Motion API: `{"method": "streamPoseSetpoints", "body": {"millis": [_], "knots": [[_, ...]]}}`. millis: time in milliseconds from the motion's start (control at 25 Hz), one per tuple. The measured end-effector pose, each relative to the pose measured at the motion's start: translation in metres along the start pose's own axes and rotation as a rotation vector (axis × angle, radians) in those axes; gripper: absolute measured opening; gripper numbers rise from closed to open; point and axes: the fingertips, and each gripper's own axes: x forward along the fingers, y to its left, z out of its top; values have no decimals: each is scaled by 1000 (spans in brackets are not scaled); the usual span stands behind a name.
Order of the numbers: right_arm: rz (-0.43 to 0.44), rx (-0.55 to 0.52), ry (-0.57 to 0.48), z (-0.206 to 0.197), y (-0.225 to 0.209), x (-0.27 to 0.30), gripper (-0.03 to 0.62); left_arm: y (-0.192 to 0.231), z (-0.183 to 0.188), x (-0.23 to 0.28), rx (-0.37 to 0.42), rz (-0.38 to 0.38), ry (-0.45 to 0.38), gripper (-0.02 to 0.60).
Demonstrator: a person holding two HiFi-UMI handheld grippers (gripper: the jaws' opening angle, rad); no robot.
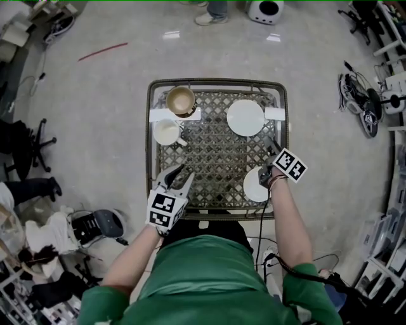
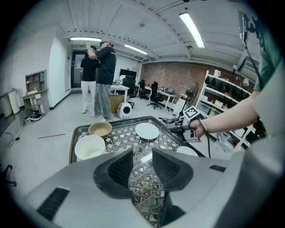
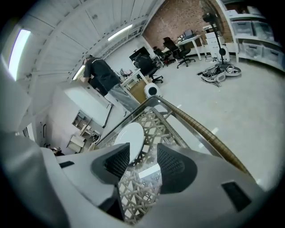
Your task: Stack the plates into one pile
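Two white plates lie apart on the lattice table (image 1: 216, 152). The far plate (image 1: 245, 117) (image 2: 147, 131) (image 3: 130, 136) sits at the back right. The near plate (image 1: 255, 185) (image 2: 187, 151) lies at the front right, just under my right hand. My right gripper (image 1: 273, 148) (image 3: 143, 151) hovers between the two plates with its jaws open and nothing between them; it points at the far plate. My left gripper (image 1: 182, 174) (image 2: 142, 156) is open and empty over the front left of the table.
A brown bowl (image 1: 181, 99) (image 2: 99, 129) and a white bowl (image 1: 167, 132) (image 2: 90, 146) stand at the table's back left. Two people (image 2: 100, 75) stand beyond the table by a small white robot (image 1: 265, 10). Chairs, shoes and clutter ring the floor.
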Motion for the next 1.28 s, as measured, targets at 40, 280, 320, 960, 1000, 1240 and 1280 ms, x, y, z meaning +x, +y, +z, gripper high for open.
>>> {"method": "streamPoseSetpoints", "body": {"millis": [40,280,320,960,1000,1240,1280], "knots": [[-4,23,-3,-7,-5,-11,206,-2,1,0,9,-8,-5,144],[-38,113,-31,-49,-36,-78,199,-18,8,2,61,-76,-29,144],[-50,112,-29,-56,-41,-88,199,-21,8,1,69,-86,-32,144],[-160,342,-29,-180,-118,-171,184,-62,-7,-13,178,-193,0,144],[-154,355,-30,-182,-119,-169,184,-62,-8,-13,179,-191,5,144],[-150,365,-65,-181,-121,-158,152,-58,-10,-16,182,-174,14,144],[-141,366,-67,-180,-120,-155,149,-58,-12,-16,180,-171,17,144]]}}
